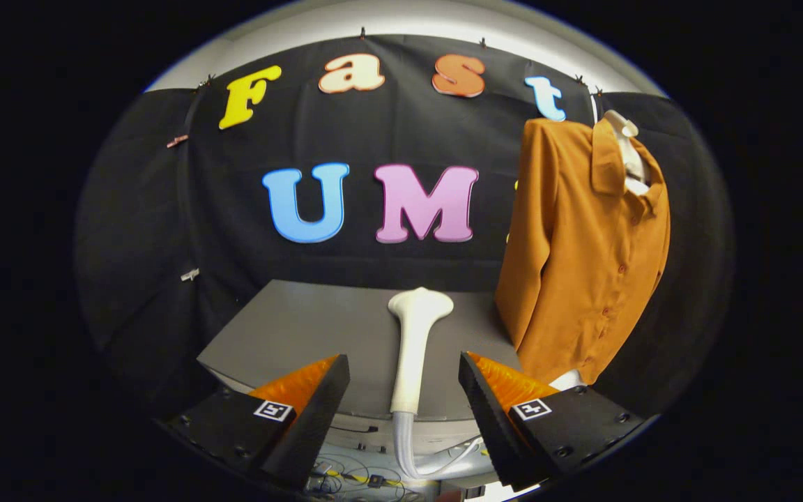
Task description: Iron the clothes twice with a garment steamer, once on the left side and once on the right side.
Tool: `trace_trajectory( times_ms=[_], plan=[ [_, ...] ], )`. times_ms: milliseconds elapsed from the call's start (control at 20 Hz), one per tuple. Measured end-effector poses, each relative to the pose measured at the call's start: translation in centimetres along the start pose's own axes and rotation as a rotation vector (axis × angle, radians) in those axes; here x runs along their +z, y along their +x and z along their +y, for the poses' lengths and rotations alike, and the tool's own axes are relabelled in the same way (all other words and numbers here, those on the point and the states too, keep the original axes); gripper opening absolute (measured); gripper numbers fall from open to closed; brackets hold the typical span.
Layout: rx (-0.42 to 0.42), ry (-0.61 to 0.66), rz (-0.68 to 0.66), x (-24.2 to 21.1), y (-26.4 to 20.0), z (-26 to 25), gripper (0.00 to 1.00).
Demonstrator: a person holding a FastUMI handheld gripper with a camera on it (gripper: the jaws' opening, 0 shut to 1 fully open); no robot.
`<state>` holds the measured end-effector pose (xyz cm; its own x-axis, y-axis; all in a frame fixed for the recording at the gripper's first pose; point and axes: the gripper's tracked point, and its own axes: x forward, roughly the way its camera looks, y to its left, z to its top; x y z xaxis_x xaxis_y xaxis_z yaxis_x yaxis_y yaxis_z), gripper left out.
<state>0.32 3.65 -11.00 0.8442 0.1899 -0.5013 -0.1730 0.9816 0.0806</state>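
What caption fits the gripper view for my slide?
Open hand-held gripper lines up on the steamer head lying on the grey table, orange shirt hanging beyond.

A grey table [290, 328] stands before the booth's black cloth wall [401, 125], with a pale ceiling [401, 17] above.

One steamer [415, 335], one shirt [583, 244], one table [290, 328] — gripper [404, 380] fingers spread.
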Motion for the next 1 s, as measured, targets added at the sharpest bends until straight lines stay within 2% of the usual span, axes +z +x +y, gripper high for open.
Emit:
trace_trajectory(
  times_ms=[200,350,600,650,800,900,950,1000],
  plan=[
    [-0.016,0.055,0.174,-3.5,1.1,0.1,0.99],
    [-0.036,0.092,0.247,-5.1,2.1,0.3,0.99],
    [-0.091,0.043,0.299,-6.4,3.4,-0.8,0.67],
    [-0.067,0.037,0.278,-5.8,3.4,-0.5,0.66],
    [-0.043,0.003,0.234,-5.2,3.9,-0.3,0.41],
    [0.004,-0.017,0.202,-5.6,4.5,0.0,0.29],
    [0.019,-0.014,0.209,-5.7,4.2,0.5,0.28],
    [0.027,-0.010,0.204,-5.6,4.1,0.6,0.24]
  ],
)
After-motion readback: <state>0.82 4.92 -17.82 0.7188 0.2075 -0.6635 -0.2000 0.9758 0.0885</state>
